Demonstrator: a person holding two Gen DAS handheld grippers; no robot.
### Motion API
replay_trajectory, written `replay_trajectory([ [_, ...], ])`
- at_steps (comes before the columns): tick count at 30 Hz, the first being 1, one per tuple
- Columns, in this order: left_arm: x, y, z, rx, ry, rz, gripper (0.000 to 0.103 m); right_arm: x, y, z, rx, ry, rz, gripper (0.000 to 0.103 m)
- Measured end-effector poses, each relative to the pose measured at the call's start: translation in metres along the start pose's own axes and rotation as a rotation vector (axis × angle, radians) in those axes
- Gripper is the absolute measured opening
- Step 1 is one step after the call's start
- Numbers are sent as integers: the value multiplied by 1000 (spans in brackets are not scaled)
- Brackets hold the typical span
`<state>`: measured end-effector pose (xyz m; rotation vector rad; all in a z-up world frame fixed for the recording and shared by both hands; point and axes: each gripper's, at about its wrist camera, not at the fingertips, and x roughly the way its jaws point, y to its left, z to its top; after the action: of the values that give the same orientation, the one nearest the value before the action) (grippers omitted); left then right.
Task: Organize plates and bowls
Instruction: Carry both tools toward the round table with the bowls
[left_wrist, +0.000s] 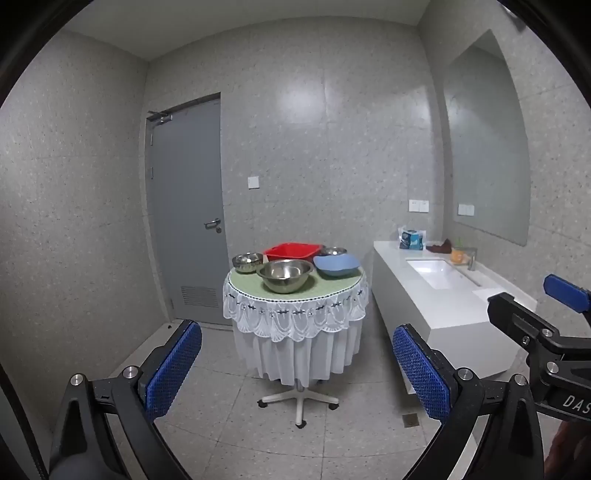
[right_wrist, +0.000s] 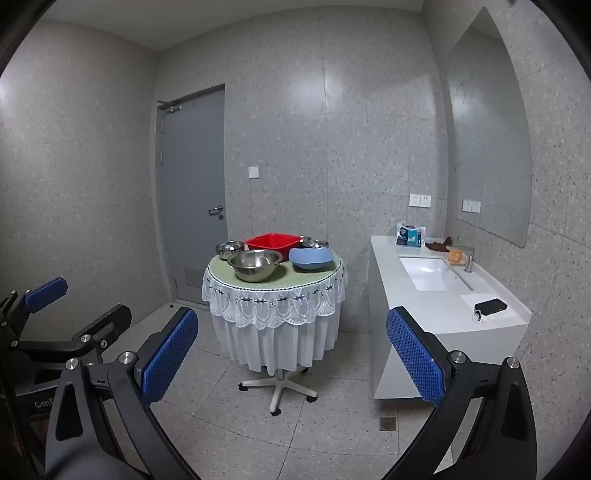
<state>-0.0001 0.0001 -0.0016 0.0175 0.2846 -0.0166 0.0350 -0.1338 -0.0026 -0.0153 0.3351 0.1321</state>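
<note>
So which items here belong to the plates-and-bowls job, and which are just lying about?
Job items, on the round table:
large steel bowl
two small steel bowls
blue bowl
red basin

Lying about, on the sink counter:
tissue pack
brown cloth
orange item
black phone

A white sink sits sunk in a long white worktop along the wall. Behind the sink lie a blue-and-white packet and a brown cloth; in front of it, a black phone. Far left of the sink, a grey door stands closed.
</note>
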Motion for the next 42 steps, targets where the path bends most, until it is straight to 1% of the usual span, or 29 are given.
replay_trajectory([
  [1, 0, 0, -1, -3, 4, -1, 102, -1, 0, 0, 2, -3, -2, 103],
  [3, -8, 7, 0, -18, -31, -2, 102, -2, 3, -1, 1, 1, -5, 103],
  [5, -2, 1, 1, 10, -6, 3, 102, -4, 4, -2, -1, 9, 0, 103],
  [8, -17, 2, -1, 11, -37, 5, 102, -11, 7, 0, -1, 3, -5, 103],
  [9, -11, 1, 1, 19, -17, 6, 102, -13, 7, 2, 0, 1, -4, 103],
  [11, -14, 1, 1, 18, -19, 5, 102, -14, 15, 3, 2, -2, -6, 103],
  [16, -18, 2, -3, 19, -24, 7, 102, -22, 11, 2, 3, -19, -15, 103],
  [25, -16, 1, -7, 11, -27, -1, 102, -31, 14, 0, -4, -26, -33, 103],
  [32, -22, 6, -9, -8, -34, -3, 102, -34, 13, 2, -10, -12, -36, 103],
  [34, -23, 7, -3, -8, -32, -1, 102, -34, 13, 3, -10, -10, -36, 103],
  [42, -26, 7, 0, -9, -35, 0, 102, -32, 13, 4, 1, 0, -42, 103],
])
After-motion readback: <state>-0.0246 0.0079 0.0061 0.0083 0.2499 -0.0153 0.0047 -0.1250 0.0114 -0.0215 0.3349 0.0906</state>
